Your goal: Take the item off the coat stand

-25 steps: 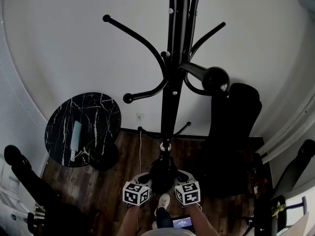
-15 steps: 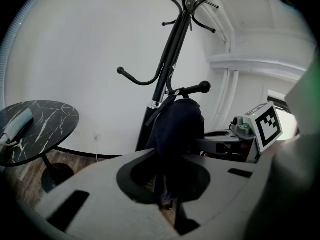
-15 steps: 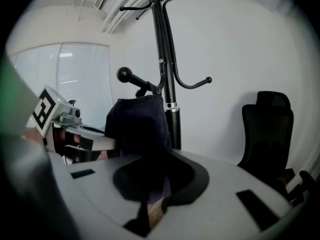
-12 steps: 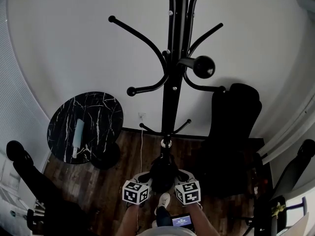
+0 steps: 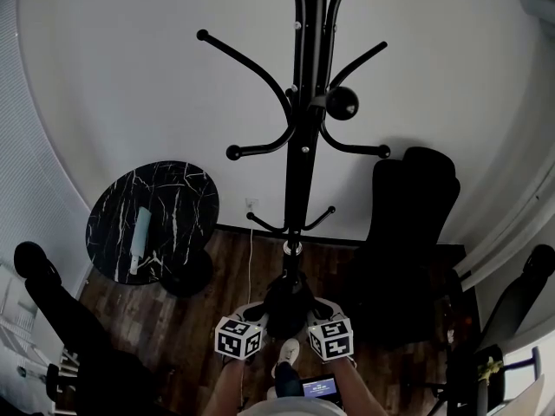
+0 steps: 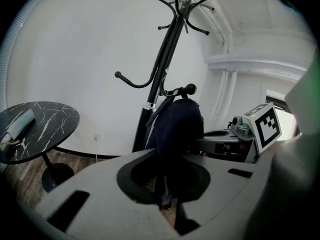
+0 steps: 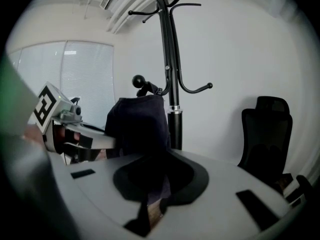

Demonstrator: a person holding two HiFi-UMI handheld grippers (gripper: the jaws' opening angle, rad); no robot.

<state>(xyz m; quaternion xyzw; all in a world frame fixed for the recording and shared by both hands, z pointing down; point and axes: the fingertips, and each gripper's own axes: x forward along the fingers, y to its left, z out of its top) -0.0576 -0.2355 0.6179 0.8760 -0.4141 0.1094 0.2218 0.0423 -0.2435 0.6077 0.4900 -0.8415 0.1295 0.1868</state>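
The black coat stand [image 5: 299, 146] rises straight ahead, with a ball-tipped hook [image 5: 341, 102] pointing toward me. A dark navy cloth item [image 5: 286, 306] with a strap hangs between my two grippers, low in front of the pole. My left gripper [image 5: 260, 315] is shut on its left side and my right gripper [image 5: 314, 312] on its right side. In the left gripper view the item [image 6: 175, 129] fills the jaws [image 6: 167, 199], its top just under the hook's ball [image 6: 190, 89]. The right gripper view shows the same item [image 7: 140, 126]. I cannot tell whether it still hangs from the hook.
A round black marble table [image 5: 186, 185] with a pale rolled object [image 5: 139, 232] stands at the left. A black office chair [image 5: 412, 224] is right of the stand, against the white wall. Dark furniture [image 5: 52, 310] sits at the lower left. My shoe [image 5: 286, 354] is on the wood floor.
The ball-tipped hook looks smaller and farther from the head camera, and the table has shifted slightly right. Both grippers keep hold of the dark item at the same place in the picture.
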